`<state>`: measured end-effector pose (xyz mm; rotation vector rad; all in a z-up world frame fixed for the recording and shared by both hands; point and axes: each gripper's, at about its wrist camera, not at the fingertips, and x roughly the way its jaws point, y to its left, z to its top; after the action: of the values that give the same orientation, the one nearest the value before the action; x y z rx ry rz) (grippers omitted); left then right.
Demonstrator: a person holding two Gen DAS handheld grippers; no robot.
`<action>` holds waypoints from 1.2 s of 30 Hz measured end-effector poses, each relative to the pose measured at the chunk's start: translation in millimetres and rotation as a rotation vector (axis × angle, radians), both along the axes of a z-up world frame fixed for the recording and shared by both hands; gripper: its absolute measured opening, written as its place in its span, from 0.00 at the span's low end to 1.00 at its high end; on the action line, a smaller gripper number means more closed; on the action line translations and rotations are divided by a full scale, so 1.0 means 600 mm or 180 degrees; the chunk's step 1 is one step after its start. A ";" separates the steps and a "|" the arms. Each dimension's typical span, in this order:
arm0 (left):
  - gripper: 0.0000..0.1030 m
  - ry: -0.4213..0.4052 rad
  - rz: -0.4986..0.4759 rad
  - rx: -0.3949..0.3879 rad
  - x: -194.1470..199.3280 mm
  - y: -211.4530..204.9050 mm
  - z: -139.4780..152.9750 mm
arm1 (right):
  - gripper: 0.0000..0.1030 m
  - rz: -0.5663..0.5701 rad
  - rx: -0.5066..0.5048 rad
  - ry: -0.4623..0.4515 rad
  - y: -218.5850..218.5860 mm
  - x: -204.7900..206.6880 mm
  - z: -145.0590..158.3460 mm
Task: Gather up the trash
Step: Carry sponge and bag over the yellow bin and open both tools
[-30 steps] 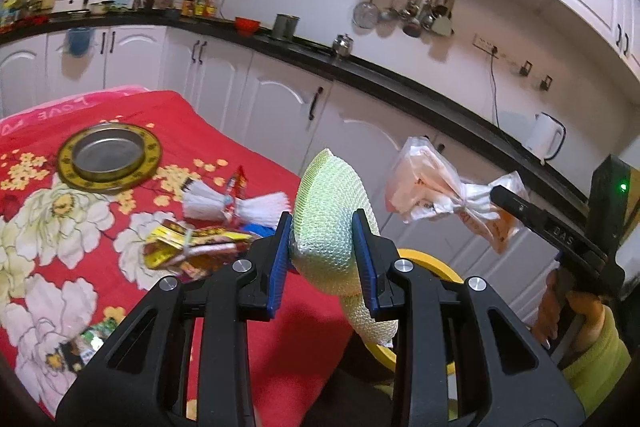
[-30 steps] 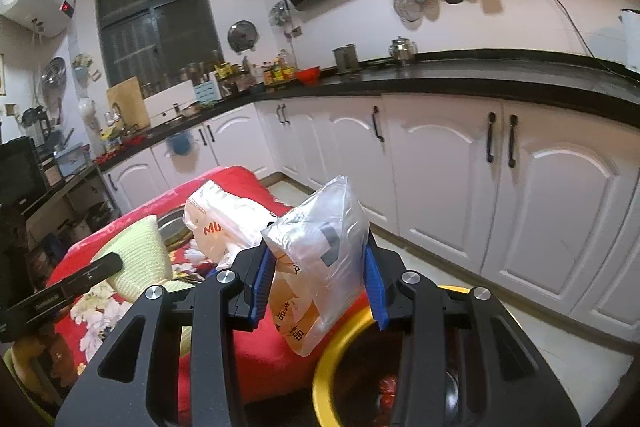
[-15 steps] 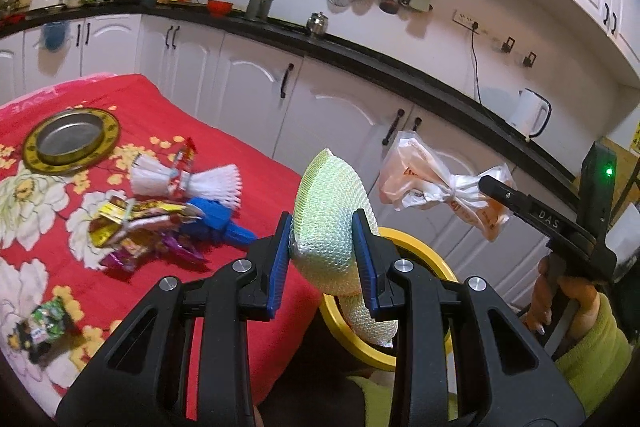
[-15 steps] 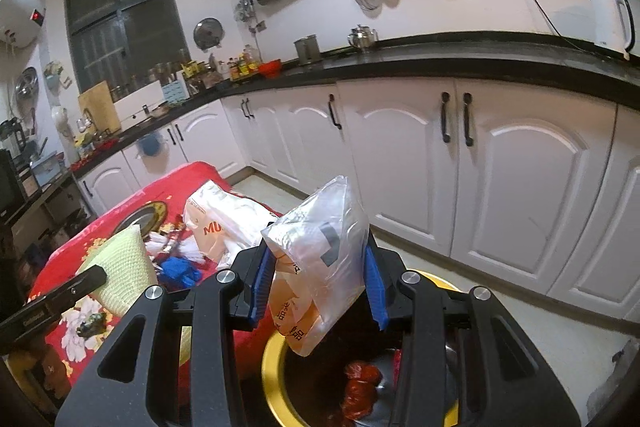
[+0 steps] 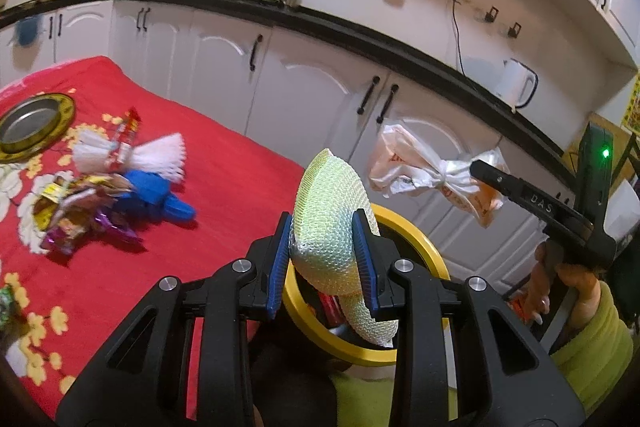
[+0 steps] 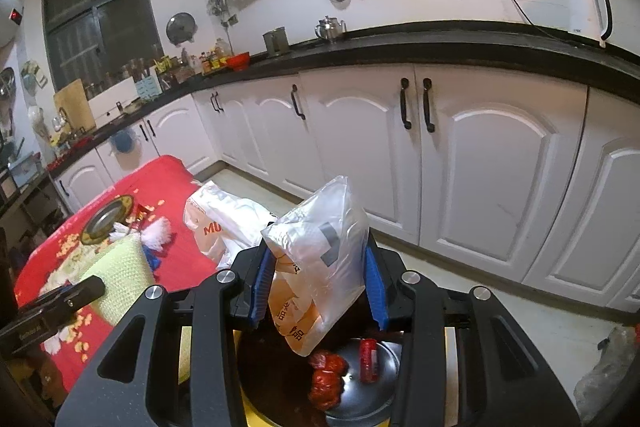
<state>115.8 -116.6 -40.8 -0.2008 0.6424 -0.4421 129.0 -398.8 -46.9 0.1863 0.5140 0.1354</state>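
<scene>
Both pairs of jaws are clamped on trash. Blue pads of the left gripper (image 5: pixel 326 259) press on either side of a pale green foam net sleeve (image 5: pixel 330 223), which stands up between them and curls down below the right pad. In the right gripper (image 6: pixel 316 285) the pads squeeze a clear plastic bag (image 6: pixel 320 259) with orange print on its lower part; the bag bulges above the jaws and hangs below them.

Under both grippers sits the yellow-rimmed bin (image 5: pixel 416 235). From the right wrist view its dark inside shows a red crumpled wrapper (image 6: pixel 326 379) and a small red can (image 6: pixel 368 359) lying on a metal surface at the bottom. The bag's lower end hangs over the bin opening, and the sleeve's lower end hangs over the rim.

Just beside the bin stands a table with a red flowered cloth (image 5: pixel 224 187). On it lie a white foam net (image 5: pixel 160 157), a blue plastic piece (image 5: pixel 160 199), a heap of coloured wrappers (image 5: pixel 76 211) and, further off, a metal dish with a gold rim (image 5: pixel 36 123).

A hand (image 5: pixel 560 287) in a yellow-green sleeve holds the right gripper's handle. White kitchen cabinets (image 6: pixel 480 163) run behind, under a black counter (image 6: pixel 440 43).
</scene>
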 end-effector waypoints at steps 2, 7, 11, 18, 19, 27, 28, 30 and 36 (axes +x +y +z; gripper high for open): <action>0.23 0.0029 -0.0047 0.0010 0.003 -0.011 -0.007 | 0.37 -0.0018 -0.0040 0.0032 -0.002 0.001 -0.007; 0.23 0.0136 -0.0173 0.0057 0.012 -0.037 -0.029 | 0.37 -0.0068 -0.0071 0.0140 -0.012 0.009 -0.025; 0.23 0.0219 -0.0219 0.0096 0.020 -0.051 -0.046 | 0.37 -0.0087 -0.0022 0.0261 -0.023 0.018 -0.043; 0.24 0.0388 -0.0230 0.0120 0.035 -0.068 -0.075 | 0.42 -0.0097 0.0097 0.0442 -0.040 0.032 -0.066; 0.25 0.0409 -0.0235 0.0125 0.037 -0.071 -0.079 | 0.43 -0.0103 0.0131 0.0467 -0.043 0.033 -0.071; 0.60 0.0480 -0.0149 0.0135 0.040 -0.064 -0.094 | 0.57 -0.0159 0.0288 0.0563 -0.058 0.038 -0.087; 0.62 0.0477 -0.0108 0.0125 0.038 -0.060 -0.094 | 0.57 -0.0159 0.0288 0.0562 -0.057 0.038 -0.087; 0.74 0.0463 -0.0037 0.0102 0.035 -0.051 -0.091 | 0.59 -0.0154 0.0294 0.0552 -0.057 0.038 -0.087; 0.89 0.0368 0.0106 0.0073 0.021 -0.034 -0.076 | 0.61 -0.0126 0.0278 0.0498 -0.052 0.034 -0.082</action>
<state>128.3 -137.1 -86.6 -0.2160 0.7562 -0.3929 149.3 -429.8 -95.8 0.2938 0.6603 0.1051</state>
